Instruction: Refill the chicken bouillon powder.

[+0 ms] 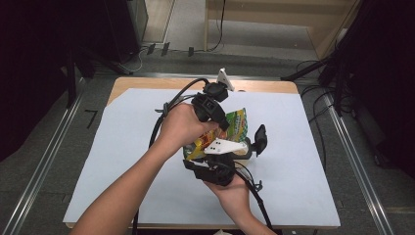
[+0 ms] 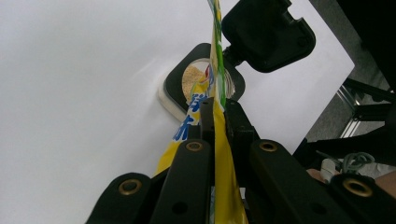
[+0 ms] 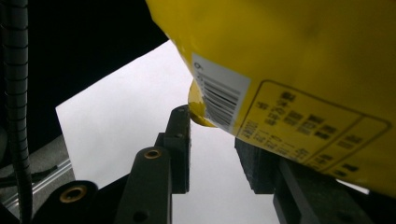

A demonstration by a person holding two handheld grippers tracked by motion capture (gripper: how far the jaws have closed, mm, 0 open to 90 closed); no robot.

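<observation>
A yellow and green snack bag (image 1: 236,123) hangs above the middle of the white sheet. My left gripper (image 1: 225,123) is shut on the bag's top edge; in its own view the jaws (image 2: 218,109) pinch the thin yellow edge (image 2: 187,130). Just beyond the bag stands a small container (image 2: 175,86) with tan grains inside and its black lid (image 2: 266,32) flipped open. My right gripper (image 1: 215,155) sits below the bag. Its jaws (image 3: 217,140) stand open with white sheet showing between them. The bag's barcode side (image 3: 303,56) hangs over them, one corner at the left jaw.
The container (image 1: 250,146) and its raised lid (image 1: 261,138) stand right of the bag. A white sheet (image 1: 122,161) covers most of the wooden table. Metal rails run along both sides, with cables and dark stands on the floor beyond.
</observation>
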